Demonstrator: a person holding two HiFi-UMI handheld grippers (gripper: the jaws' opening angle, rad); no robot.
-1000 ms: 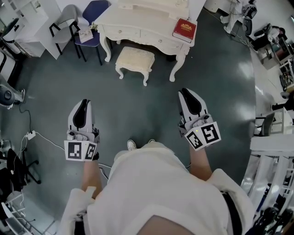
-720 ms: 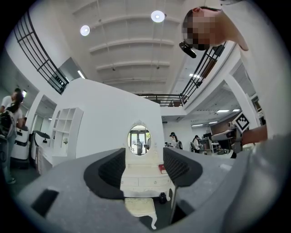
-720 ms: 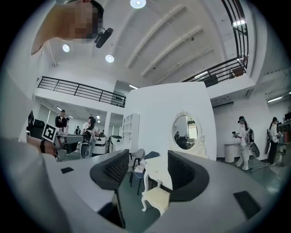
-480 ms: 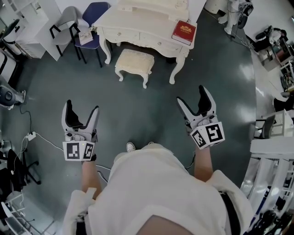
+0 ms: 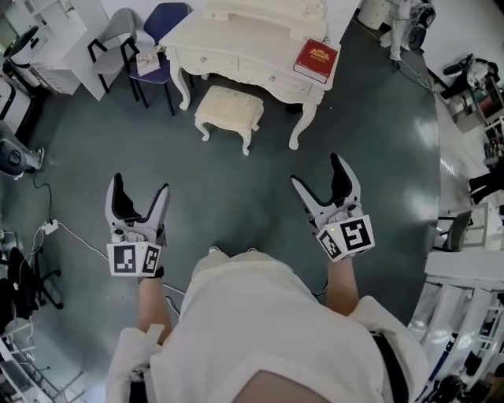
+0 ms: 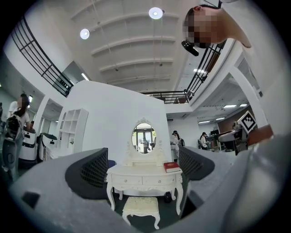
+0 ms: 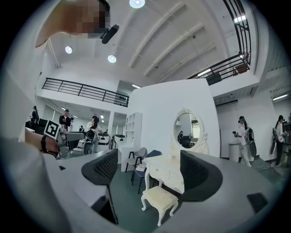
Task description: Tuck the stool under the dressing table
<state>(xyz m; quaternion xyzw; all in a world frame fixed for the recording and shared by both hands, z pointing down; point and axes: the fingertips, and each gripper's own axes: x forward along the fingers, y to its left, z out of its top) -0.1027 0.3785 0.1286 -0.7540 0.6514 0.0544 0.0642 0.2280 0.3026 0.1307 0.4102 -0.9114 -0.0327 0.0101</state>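
Two grippers are out in front of you, both well short of the furniture. Your left gripper (image 5: 140, 186) has its fingers (image 6: 93, 172) spread wide. They have just been opening, and nothing sits between them; through the gap you see only the furniture far off. Your right gripper (image 5: 319, 171) is the same: fingers (image 7: 107, 169) spread after just opening, with nothing between them.

The small cream-white upholstered stool with carved legs (image 5: 230, 105) stands on the dark grey-green floor (image 5: 236, 189), well apart from both grippers. It is just on the near side of the cream-white ornate desk (image 5: 228, 31), between the desk's two near legs — most of its seat is out in the open. A red hardback book (image 5: 316, 55) lies on the desk's right end, and an oval mirror (image 6: 143, 138) rises at its far edge. Left of the desk, a grey chair (image 5: 118, 31) and a blue chair (image 5: 161, 24) stand side by side.
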